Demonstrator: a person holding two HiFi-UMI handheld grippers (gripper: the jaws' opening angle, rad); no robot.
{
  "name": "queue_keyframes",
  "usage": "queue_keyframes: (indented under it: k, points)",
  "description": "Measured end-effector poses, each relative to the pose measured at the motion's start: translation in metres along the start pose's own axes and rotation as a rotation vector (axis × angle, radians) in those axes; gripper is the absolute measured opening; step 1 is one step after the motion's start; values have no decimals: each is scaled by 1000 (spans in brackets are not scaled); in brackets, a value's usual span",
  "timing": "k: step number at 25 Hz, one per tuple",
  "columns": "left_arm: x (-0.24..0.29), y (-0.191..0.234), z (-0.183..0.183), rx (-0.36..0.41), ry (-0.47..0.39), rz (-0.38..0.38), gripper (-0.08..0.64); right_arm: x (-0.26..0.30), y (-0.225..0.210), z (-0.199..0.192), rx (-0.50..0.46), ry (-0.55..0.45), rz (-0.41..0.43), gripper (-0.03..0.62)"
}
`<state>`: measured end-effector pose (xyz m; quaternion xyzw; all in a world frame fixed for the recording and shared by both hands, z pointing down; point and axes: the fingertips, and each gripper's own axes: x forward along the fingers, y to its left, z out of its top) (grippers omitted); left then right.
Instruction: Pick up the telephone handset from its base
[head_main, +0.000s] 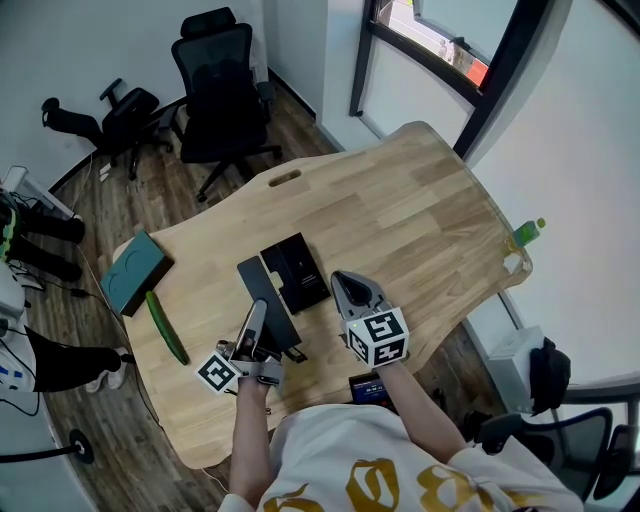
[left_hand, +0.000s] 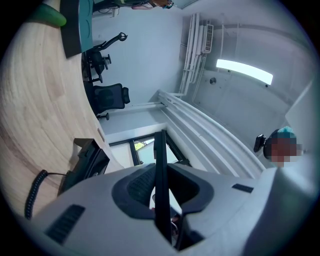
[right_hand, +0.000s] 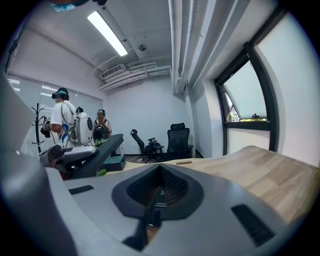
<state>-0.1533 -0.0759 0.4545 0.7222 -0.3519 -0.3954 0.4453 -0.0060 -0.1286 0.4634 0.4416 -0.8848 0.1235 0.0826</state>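
Note:
The black telephone handset (head_main: 268, 295) is lifted off the table, and my left gripper (head_main: 256, 314) is shut on its near end. In the left gripper view the handset (left_hand: 160, 150) shows edge-on as a thin dark bar between the jaws of the left gripper (left_hand: 161, 176). The black base (head_main: 296, 272) lies on the wooden table (head_main: 420, 200) just right of the handset, and in the left gripper view the base (left_hand: 86, 161) has its coiled cord (left_hand: 34, 194) trailing toward me. My right gripper (head_main: 341, 278) hovers right of the base, shut and empty, with its jaws meeting at the tip (right_hand: 160, 168). The handset (right_hand: 95, 156) shows at the left of the right gripper view.
A green cucumber (head_main: 167, 327) and a teal box (head_main: 133, 270) lie at the table's left end. A green bottle (head_main: 527, 233) stands at the right edge. A dark device (head_main: 365, 386) lies near the table's front edge. Office chairs (head_main: 215, 90) stand beyond the table, and two people (right_hand: 62, 120) stand far off.

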Motion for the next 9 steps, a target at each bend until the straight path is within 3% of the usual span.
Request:
queue_keyframes:
  k: [9]
  points:
    - [5, 10, -2, -13, 0, 12, 78, 7, 0, -6, -2, 12, 16, 5]
